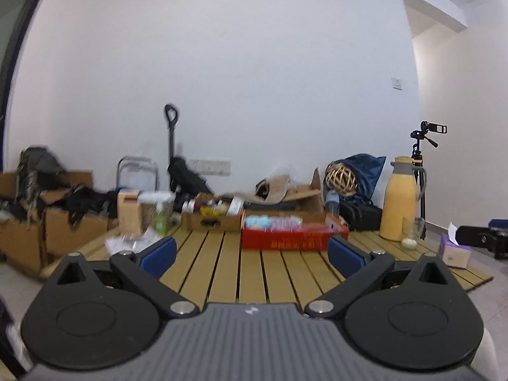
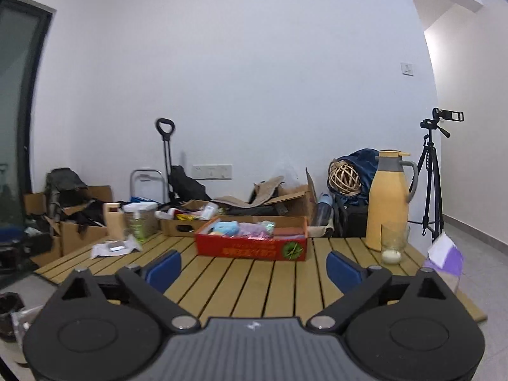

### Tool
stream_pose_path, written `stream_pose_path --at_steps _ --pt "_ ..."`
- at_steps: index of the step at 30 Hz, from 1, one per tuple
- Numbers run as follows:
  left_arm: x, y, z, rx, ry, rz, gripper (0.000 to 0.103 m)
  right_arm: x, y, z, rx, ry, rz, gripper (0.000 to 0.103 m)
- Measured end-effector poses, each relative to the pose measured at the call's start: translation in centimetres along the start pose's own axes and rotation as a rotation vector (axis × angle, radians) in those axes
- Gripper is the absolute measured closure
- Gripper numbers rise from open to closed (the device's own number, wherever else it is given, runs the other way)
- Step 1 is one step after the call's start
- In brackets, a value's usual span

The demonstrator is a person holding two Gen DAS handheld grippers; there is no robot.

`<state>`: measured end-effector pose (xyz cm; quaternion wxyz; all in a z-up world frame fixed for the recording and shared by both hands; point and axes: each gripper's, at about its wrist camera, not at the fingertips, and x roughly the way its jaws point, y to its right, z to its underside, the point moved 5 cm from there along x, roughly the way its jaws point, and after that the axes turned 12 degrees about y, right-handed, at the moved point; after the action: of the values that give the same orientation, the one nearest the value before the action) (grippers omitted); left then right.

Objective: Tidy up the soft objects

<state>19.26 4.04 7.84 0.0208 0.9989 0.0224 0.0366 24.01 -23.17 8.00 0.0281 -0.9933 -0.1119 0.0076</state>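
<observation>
Even, soft indoor light; brighter patch on the right-hand wall [image 2: 460, 63]. Shadows faint. Left wrist view motion-blurred, worst at the clutter [image 1: 63, 203] on the left. Right wrist view sharper. Fisheye bending, dark corner vignettes.

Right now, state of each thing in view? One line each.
Left gripper: open, holding nothing.
Right gripper: open, holding nothing.
Red box: open top, soft items inside.
Jug: upright, lid on.
Glass: upright, beside the jug.
Wipes pack: lying flat on the table.
Tissue box: tissue sticking out.
</observation>
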Motion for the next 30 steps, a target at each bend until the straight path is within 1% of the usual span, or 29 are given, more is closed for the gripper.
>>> stream_pose_path --at_steps 2,5,9,12,16,19,26,30 --pt "-2.7 0.3 1.1 -0.001 -0.021 0.005 0.000 -3.0 -0.6 1.2 0.018 -0.005 0.005 0.002" --pt "-6.6 0.9 2.5 0.033 -0.044 0.030 0.000 -6.9 -1.7 3.7 0.049 -0.048 -0.003 0.001" --pt "-10.3 0.8 3.4 0.043 -0.036 0.005 0.000 -11.2 -3.5 6.2 0.018 -0.109 -0.011 0.000" --pt "-12.3 0.9 3.6 0.059 -0.023 -0.007 0.000 -13.3 -4.5 6.5 0.014 -0.112 -0.035 0.000" --pt "-14.0 1.2 3.2 0.071 -0.003 0.007 0.000 -15.0 -5.3 6.0 -0.001 -0.086 -0.046 0.000" --pt "-14.9 1.2 3.2 0.070 0.005 0.012 0.000 -15.4 -5.6 5.9 -0.001 -0.088 -0.056 0.000" --pt "-16.0 0.9 2.9 0.069 0.022 0.012 0.000 -16.2 -5.3 5.4 0.012 -0.063 -0.040 0.000" --pt "-16.0 0.8 2.8 0.069 0.021 0.012 0.000 -16.1 -5.0 5.6 0.022 -0.070 -0.031 0.000"
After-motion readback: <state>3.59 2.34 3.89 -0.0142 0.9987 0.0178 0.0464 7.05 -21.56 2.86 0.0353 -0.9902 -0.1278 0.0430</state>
